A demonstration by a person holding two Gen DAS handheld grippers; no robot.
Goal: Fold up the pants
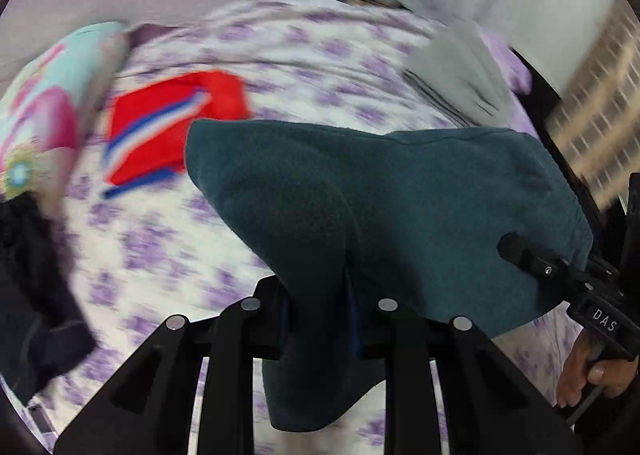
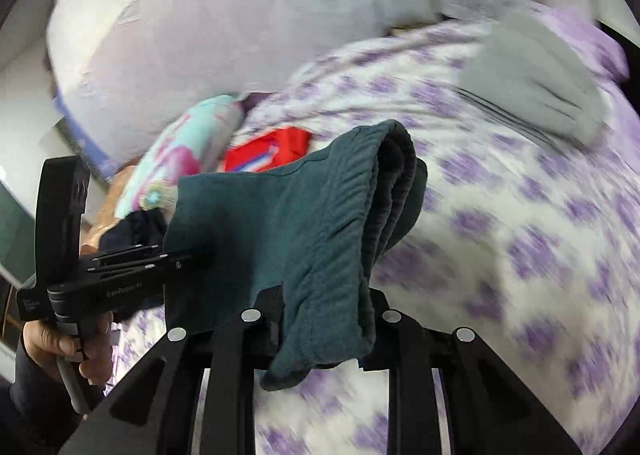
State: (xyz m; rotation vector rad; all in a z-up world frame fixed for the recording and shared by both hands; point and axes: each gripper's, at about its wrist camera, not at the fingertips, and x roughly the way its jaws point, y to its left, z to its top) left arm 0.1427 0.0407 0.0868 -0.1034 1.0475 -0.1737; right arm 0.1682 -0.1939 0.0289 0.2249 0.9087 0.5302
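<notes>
Holding the pants (image 1: 400,195) up off the bed (image 1: 160,255) by both grippers, fabric stretched between them. Left gripper (image 1: 320,319) is clamped on one edge, cloth bunched between its fingers. Right gripper (image 2: 328,319) is clamped on the ribbed waistband end, thick stack of layers in the jaws.

Risks:
- Right side bites several layers; inner ones could slip out if pulled hard, and the fold skews.
- Loose tail hangs below the left jaws; may tuck under on laydown and wrinkle.
- Frames are blurred, so aiming the drop looks hard. Red garment (image 1: 172,127), grey one (image 1: 452,67) and dark one (image 1: 28,295) lie nearby; pants could land on them.
</notes>
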